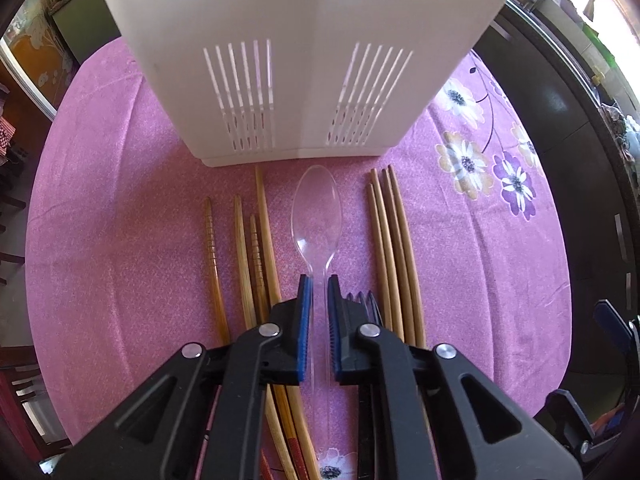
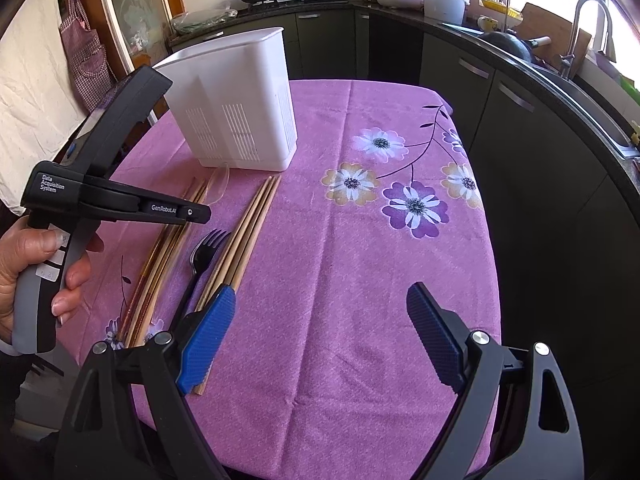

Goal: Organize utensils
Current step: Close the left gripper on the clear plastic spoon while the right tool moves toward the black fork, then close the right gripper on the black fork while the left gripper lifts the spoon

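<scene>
A clear plastic spoon (image 1: 316, 208) lies on the pink cloth, bowl toward the white slotted utensil holder (image 1: 296, 64). My left gripper (image 1: 318, 284) is shut on the spoon's thin handle, blue pads on either side of it. Brown chopsticks (image 1: 256, 248) lie left of the spoon, pale chopsticks (image 1: 394, 248) right of it. A black fork (image 1: 362, 300) peeks out behind the right finger. In the right wrist view my right gripper (image 2: 320, 312) hangs open over bare cloth, right of the pale chopsticks (image 2: 248, 232) and the fork (image 2: 204, 256). The holder (image 2: 236, 104) stands at the back left.
A hand holds the left gripper's body (image 2: 96, 196) at the left of the right wrist view. The flowered tablecloth (image 2: 400, 200) covers a small table whose right edge borders dark kitchen cabinets (image 2: 520, 128). A sink and counter run along the far right.
</scene>
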Available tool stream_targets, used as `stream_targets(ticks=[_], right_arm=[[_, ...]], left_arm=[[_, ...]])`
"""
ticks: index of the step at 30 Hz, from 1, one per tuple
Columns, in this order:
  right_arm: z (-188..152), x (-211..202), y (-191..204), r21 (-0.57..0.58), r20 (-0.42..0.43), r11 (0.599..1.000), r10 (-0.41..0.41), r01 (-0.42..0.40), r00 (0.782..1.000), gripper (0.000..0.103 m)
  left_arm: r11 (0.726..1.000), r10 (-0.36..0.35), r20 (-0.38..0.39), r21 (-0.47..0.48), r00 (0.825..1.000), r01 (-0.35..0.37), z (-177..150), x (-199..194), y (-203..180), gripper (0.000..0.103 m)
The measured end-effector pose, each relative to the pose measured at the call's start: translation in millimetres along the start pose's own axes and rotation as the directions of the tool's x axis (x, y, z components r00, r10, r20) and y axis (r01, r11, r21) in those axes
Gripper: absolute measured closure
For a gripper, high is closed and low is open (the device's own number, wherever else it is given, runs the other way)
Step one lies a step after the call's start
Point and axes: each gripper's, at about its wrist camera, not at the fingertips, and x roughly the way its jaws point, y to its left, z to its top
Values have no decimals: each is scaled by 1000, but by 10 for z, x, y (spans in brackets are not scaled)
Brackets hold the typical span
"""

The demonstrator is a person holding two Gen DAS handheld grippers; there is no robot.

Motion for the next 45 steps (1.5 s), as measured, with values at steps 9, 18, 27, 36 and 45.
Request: stream_targets(ticks=[9, 18, 27, 36, 45], right_arm=[[78, 85, 250, -56, -49, 998, -7, 4, 999, 20], [151, 391, 677, -68, -203, 991, 98, -114, 974, 51], [248, 739, 1102, -4, -357, 982, 177, -191, 917, 77], [279, 1020, 1124, 74, -419, 994, 101, -78, 902, 84], [262, 1184, 1276, 24, -437, 1000, 0, 12, 900, 90]], left_arm=[[1000, -18, 209, 20, 978, 14, -246, -732, 32, 94], [999, -32, 363, 48, 931, 15, -628, -1301, 185, 94], [997, 14, 443, 58, 896, -44, -771, -1573, 284, 94], [997, -1, 442, 66, 897, -31, -803, -1561, 376, 94], [997, -8, 449, 75, 894, -28, -826, -1573, 392, 94]])
